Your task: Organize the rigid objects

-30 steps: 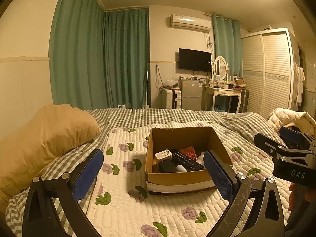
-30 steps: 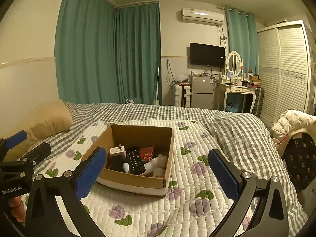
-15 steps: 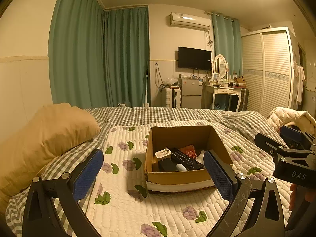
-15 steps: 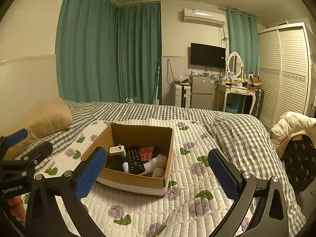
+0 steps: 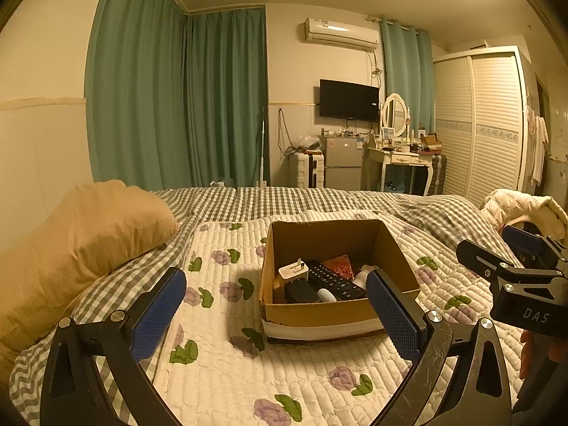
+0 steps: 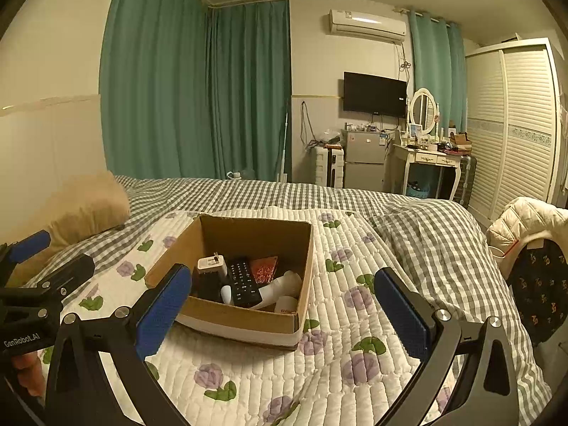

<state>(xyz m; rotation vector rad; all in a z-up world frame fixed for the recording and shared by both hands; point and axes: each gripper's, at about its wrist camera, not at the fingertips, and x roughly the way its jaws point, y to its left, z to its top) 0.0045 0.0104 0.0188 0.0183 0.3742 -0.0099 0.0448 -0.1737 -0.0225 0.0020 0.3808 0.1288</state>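
Both my tongs hang wide with nothing between the blue pads: the left gripper (image 5: 275,305) low in its frame, the right gripper (image 6: 282,307) likewise. The things I am to sort all sit in the open cardboard box (image 5: 319,314) at the middle of both frames, on the quilted floral bedspread (image 5: 227,372). My worry is the footing: the quilt is soft and ridged, so I judge that a push on the box wall would slide or tip it rather than meet resistance, and thin corrugated card will buckle if a finger leans on the rim. Inside, the pieces are heaped on one another: a black remote control (image 6: 243,282), long and flat with rubbery keys, lies against a white plug adapter (image 6: 212,266), blocky, with metal prongs pointing up, and against a small red patterned packet (image 6: 263,269). A smooth white bottle (image 6: 280,289) lies on its side at the lower right of the box, with a small white rounded thing (image 6: 226,294) near the front wall. Hard, glossy plastic like this may slip from the pads, I think, and lifting the remote could drag its neighbours. The tan pillow (image 5: 81,234) at the left of the frame is well apart.
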